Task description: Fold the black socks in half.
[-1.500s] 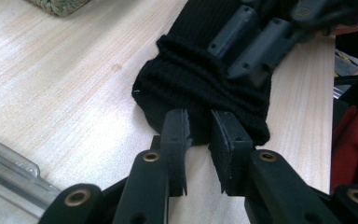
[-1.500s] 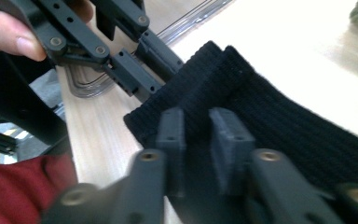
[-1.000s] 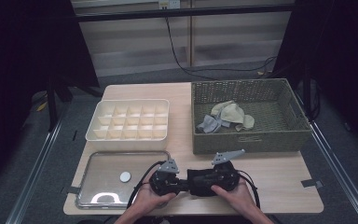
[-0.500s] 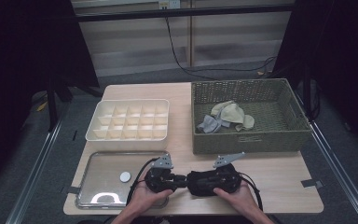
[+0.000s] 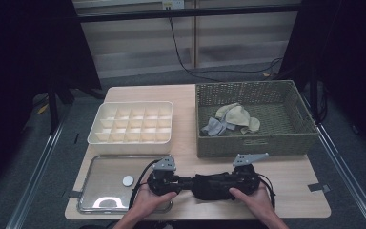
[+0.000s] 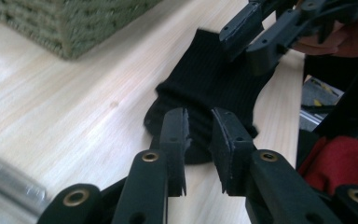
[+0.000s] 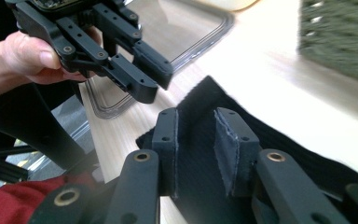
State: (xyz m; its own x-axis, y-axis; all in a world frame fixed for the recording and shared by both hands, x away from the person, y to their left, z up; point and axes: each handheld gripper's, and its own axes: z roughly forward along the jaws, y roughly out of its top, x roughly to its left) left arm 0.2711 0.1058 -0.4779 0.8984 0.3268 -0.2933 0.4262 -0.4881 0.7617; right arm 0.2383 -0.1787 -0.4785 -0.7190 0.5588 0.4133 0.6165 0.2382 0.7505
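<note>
- Black sock [image 5: 214, 185] lies flat on the wooden table [image 5: 286, 186], near the front wall of the wicker basket [image 5: 257, 143].
- Left gripper [image 6: 198, 135] hovers over one end of it, farther from the basket; jaws slightly parted, clamping nothing.
- Right gripper [image 7: 198, 140] sits over the other end; jaws have just been opening, sock beneath them, pads not pressing it.
</note>
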